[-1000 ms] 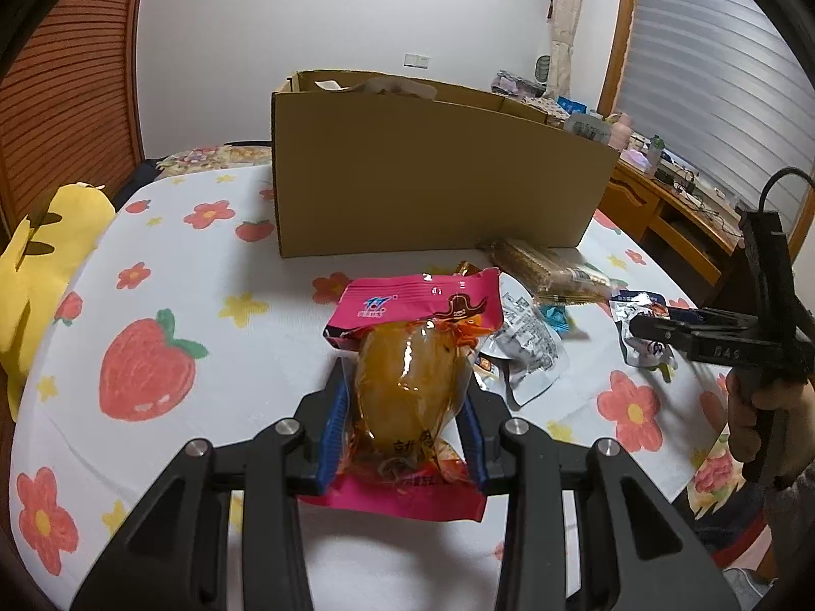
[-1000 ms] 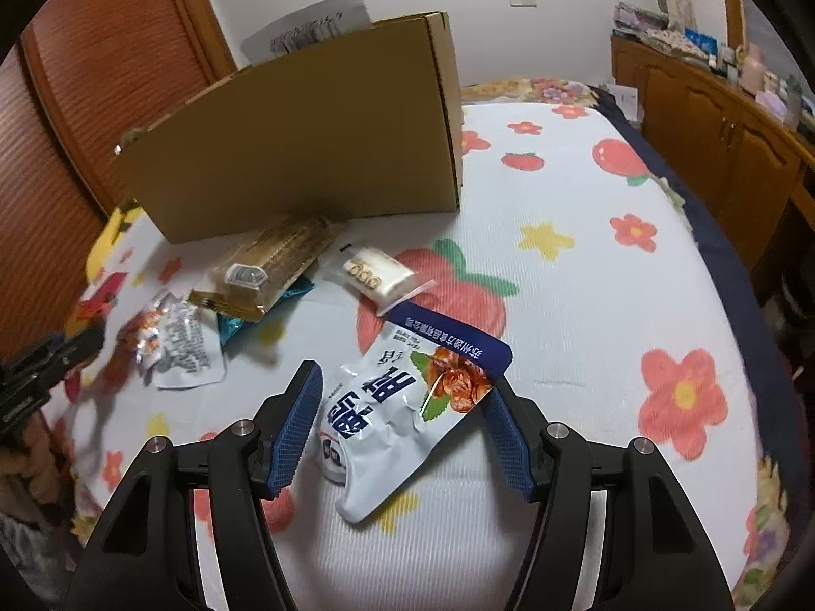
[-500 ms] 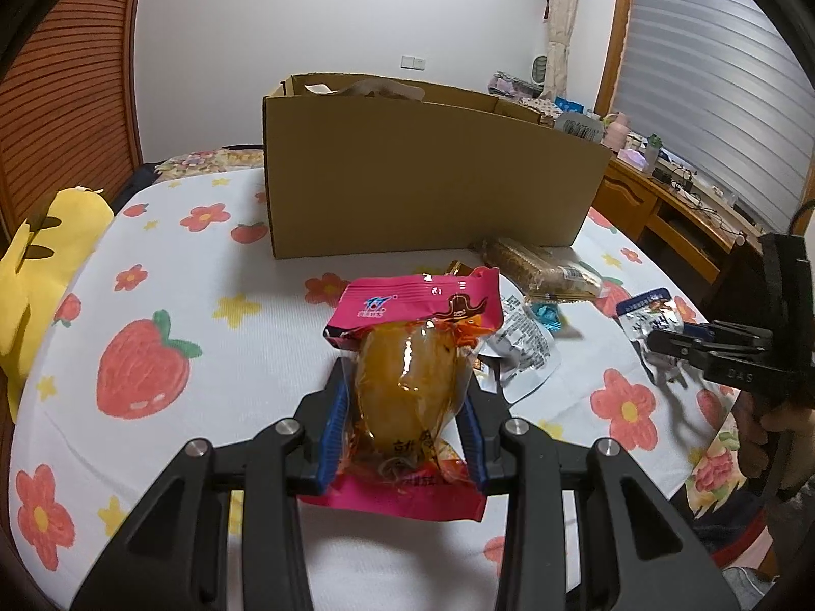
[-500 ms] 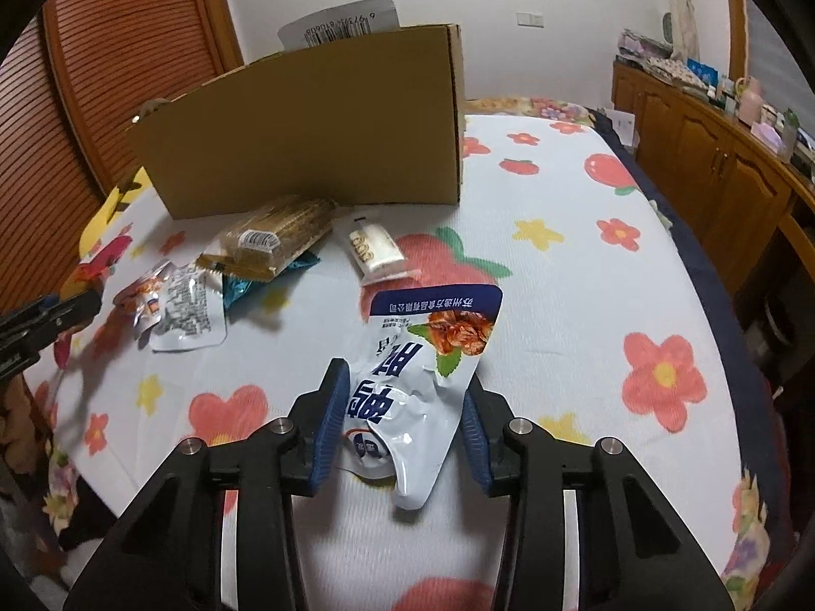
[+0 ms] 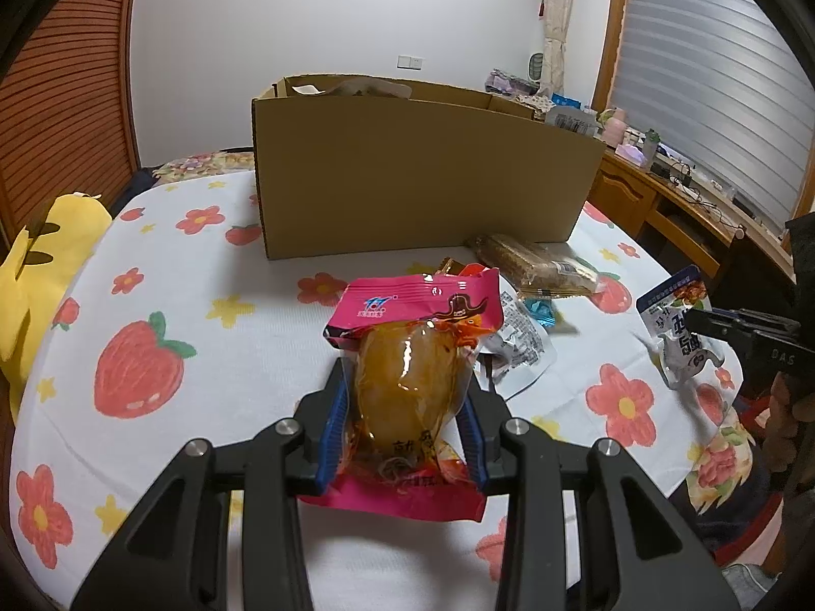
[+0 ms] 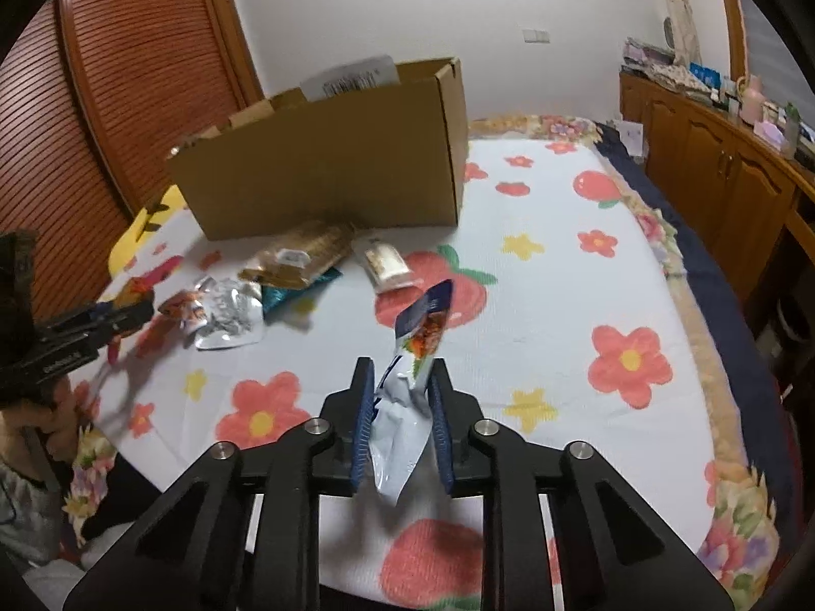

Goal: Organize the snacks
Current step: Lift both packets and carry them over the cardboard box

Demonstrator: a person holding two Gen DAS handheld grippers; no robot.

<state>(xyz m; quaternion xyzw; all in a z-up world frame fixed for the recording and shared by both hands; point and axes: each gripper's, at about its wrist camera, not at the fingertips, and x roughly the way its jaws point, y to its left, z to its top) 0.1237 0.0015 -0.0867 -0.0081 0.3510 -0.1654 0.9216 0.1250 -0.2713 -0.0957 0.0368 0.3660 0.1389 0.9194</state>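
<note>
My left gripper (image 5: 405,392) is shut on a pink packet with an orange snack inside (image 5: 412,366), held above the bed. My right gripper (image 6: 400,382) is shut on a white and blue pouch (image 6: 412,356), lifted off the cloth; the pouch also shows in the left wrist view (image 5: 675,321). An open cardboard box (image 5: 417,173) stands at the back, also in the right wrist view (image 6: 331,173). Loose snacks lie in front of it: a brown cracker pack (image 6: 305,254), a small beige pack (image 6: 387,265), a silver packet (image 6: 229,315).
The surface is a bed with a white flower and strawberry cloth (image 5: 178,315). A yellow plush toy (image 5: 35,275) lies at its left edge. Wooden cabinets (image 6: 723,178) with clutter line the right wall. Slatted wooden doors (image 6: 127,76) stand to the left.
My right gripper closed on the white and blue pouch and lifted it off the cloth, turning it edge-on. My left gripper kept its hold on the pink packet and drew back a little.
</note>
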